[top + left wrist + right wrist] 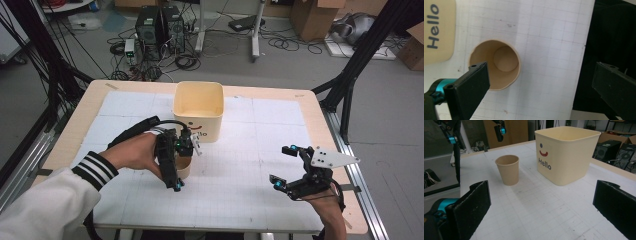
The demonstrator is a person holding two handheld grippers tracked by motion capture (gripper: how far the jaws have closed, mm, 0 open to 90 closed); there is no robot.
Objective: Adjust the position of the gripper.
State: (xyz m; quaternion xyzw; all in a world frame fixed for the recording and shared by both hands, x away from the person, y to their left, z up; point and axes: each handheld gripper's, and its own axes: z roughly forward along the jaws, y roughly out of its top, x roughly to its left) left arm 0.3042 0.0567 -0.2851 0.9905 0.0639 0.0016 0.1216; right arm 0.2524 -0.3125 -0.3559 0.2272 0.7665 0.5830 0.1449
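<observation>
The person's left hand, in a white sleeve with black-and-white striped cuff, reaches in from the lower left and holds the left tool above a small tan paper cup, pointing steeply down at it. In the left gripper view the camera looks almost straight into the cup: a round rim, smooth matte walls and a flat circular bottom. The two flat black jaws stand wide apart; one lies over the near edge of the cup's rim in the picture, the other is well off to the side past the edge of the sheet. Whether the near jaw touches the rim cannot be told.

The cup stands upright on a white gridded paper sheet that covers the pale wooden desk, just in front of a cream square plastic tub with rounded corners, a printed smiling face and the word "Hello". Cup and tub are close but apart, as the right gripper view shows.

The right hand comes in from the lower right, holding the right tool low over the sheet, well apart from the cup, aimed across the desk towards it. Its jaws are spread wide with nothing between them, and a grey three-cornered plate sits on top.
</observation>
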